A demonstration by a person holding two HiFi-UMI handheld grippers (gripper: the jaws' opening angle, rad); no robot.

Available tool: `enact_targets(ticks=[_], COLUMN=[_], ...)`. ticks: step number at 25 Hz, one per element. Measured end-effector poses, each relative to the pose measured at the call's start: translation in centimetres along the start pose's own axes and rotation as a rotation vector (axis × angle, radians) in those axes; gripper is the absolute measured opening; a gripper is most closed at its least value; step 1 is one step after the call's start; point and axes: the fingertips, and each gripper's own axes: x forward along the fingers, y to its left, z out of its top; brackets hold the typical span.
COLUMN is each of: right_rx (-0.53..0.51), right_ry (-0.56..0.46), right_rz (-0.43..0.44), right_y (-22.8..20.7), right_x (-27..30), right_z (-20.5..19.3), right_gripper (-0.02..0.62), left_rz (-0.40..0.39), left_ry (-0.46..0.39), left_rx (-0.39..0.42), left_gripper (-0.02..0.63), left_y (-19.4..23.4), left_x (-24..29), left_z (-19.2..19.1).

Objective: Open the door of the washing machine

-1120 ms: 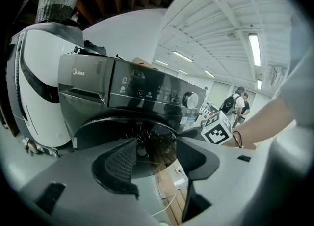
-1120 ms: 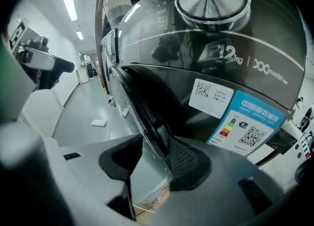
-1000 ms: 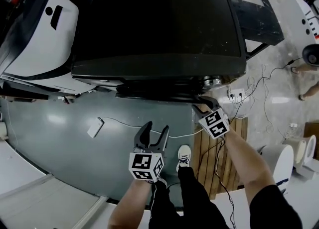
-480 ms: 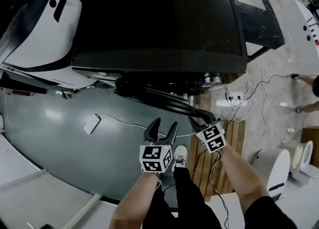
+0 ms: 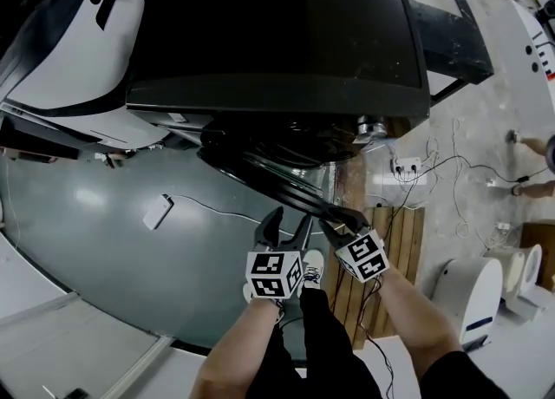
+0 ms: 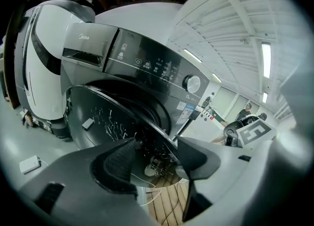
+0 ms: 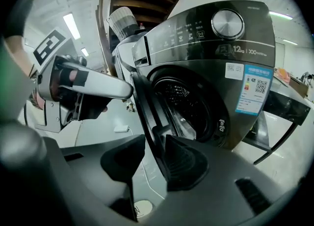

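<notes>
The dark washing machine (image 5: 277, 42) fills the top of the head view. Its round door (image 5: 277, 180) stands swung partly out from the front. My right gripper (image 5: 338, 222) is at the door's free edge. In the right gripper view that edge (image 7: 144, 102) runs down between the pads, and the jaws of the right gripper (image 7: 154, 151) are closing on it. The drum opening (image 7: 186, 107) shows behind. My left gripper (image 5: 286, 225) hovers just left of the right one, open. In the left gripper view nothing lies between its pads (image 6: 154, 154); the door's glass (image 6: 108, 117) is beyond.
A white-and-black machine (image 5: 78, 50) stands left of the washer. A white adapter (image 5: 158, 212) with a cable lies on the grey floor. Wooden slats (image 5: 395, 245), a power strip (image 5: 406, 165) and loose cables are at the right. My shoe (image 5: 312, 265) is below the grippers.
The door has swung further out from the washer, and the right gripper came toward me and leftward with its edge. The left gripper drifted right, closer to the right one.
</notes>
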Motion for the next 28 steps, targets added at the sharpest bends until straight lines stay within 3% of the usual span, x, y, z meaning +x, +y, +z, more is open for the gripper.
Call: enact_targets(ticks=[8, 18, 28], right_rx=[-0.017, 0.001, 0.038], right_ry=[-0.027, -0.089, -0.130], right_rz=[0.063, 0.048, 0.024], right_y=[4.3, 9.3, 13.6], right_x=[-0.9, -3.6, -2.3], right_z=[-0.1, 0.5, 1.7], right_gripper=[0.155, 0.160, 0.160], left_rz=[-0.006, -0.010, 0.013], left_ry=[0.019, 0.050, 0.062], left_rx=[-0.010, -0.009, -0.020], left_gripper=[0.267, 0.267, 0.265], left_y=[1.1, 3.0, 6.7], left_x=[-2.1, -6.2, -10.8], left_z=[-1.5, -3.9, -6.0])
